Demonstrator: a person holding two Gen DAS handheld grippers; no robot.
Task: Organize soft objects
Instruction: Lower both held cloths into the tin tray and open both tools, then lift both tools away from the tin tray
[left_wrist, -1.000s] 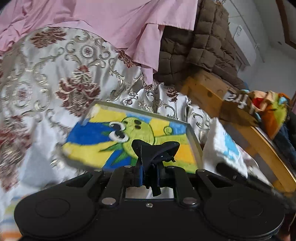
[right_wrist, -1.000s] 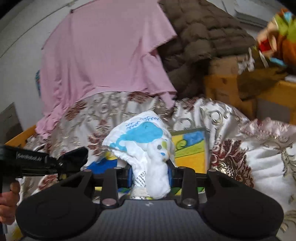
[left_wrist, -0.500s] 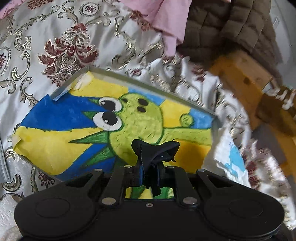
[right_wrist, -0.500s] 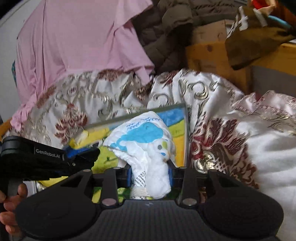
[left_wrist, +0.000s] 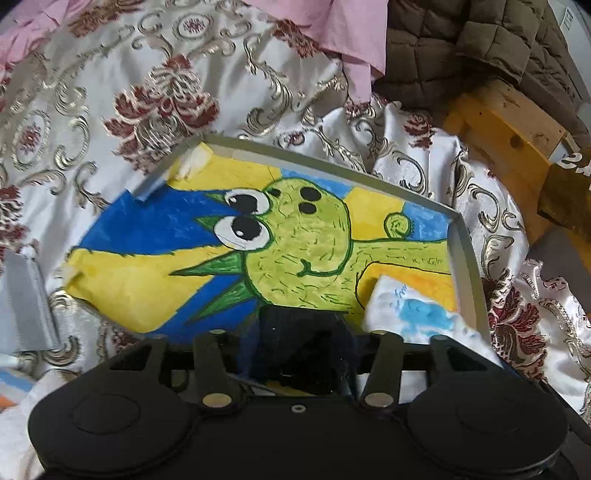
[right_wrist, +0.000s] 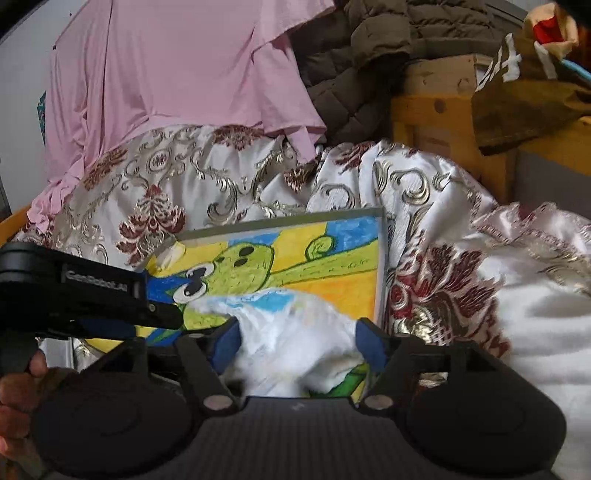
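A shallow grey-rimmed tray (left_wrist: 461, 258), lined with a painted green cartoon creature, lies on the bedspread. My left gripper (left_wrist: 299, 343) hangs low over its near edge. Its jaws are opening, and a small black cloth item (left_wrist: 303, 332) sits loose between them. In the tray's near right corner lies a white cloth with a blue print (left_wrist: 417, 314). In the right wrist view that white cloth (right_wrist: 295, 343) sags between the blue pads (right_wrist: 225, 343) of my right gripper (right_wrist: 297, 343), whose jaws are also opening over the tray (right_wrist: 288, 219). The left gripper (right_wrist: 159, 314) reaches in from the left.
A floral satin bedspread (left_wrist: 147, 92) lies rumpled around the tray. Behind it hang a pink garment (right_wrist: 177, 74) and a brown quilted jacket (left_wrist: 461, 48). A wooden frame (left_wrist: 509, 125) stands at the right. A person's hand (right_wrist: 18, 387) holds the left gripper's handle.
Both grippers came down closer over the tray. Both sets of jaws have spread apart, and the black item and the white cloth now sit loose between them.
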